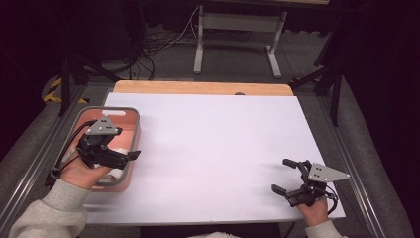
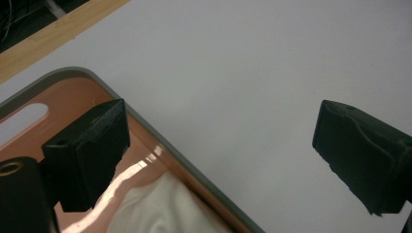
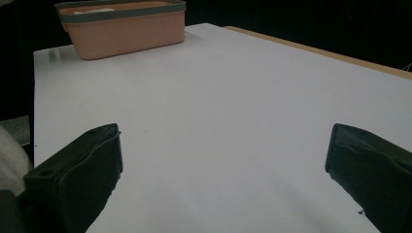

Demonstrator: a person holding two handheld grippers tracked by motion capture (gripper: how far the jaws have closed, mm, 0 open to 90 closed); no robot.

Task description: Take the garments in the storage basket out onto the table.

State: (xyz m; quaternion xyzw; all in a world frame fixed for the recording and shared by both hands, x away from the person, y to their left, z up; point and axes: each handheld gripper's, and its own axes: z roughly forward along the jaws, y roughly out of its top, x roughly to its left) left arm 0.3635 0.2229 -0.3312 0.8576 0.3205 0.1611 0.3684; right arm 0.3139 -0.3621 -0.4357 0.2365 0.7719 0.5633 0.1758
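Nearest the person, at the white table's (image 1: 213, 148) right front corner, the right gripper (image 1: 286, 174) rests low over the bare top, well apart from the orange basket (image 1: 132, 130) that stands at the table's left edge. Its jaws are spread wide with nothing between them — the right gripper view looks along both black jaws (image 3: 221, 170) at plain white surface, with the basket (image 3: 126, 29) far off beyond it. Farther in, the left gripper (image 1: 130, 157) hangs over the basket's right-hand rim, held in the person's left hand (image 1: 81, 171), whose pale sleeve comes in below it. Its jaws too stand wide apart and empty: in the left gripper view (image 2: 218, 145) one jaw sits above the basket's inside and the other above the table just outside the grey rim (image 2: 160, 145). A white cloth (image 2: 155, 208) lies bunched in the basket's bottom — under the inner jaw and not touched by it. Beyond the basket, a wooden strip (image 1: 203, 88) runs along the table's far edge.
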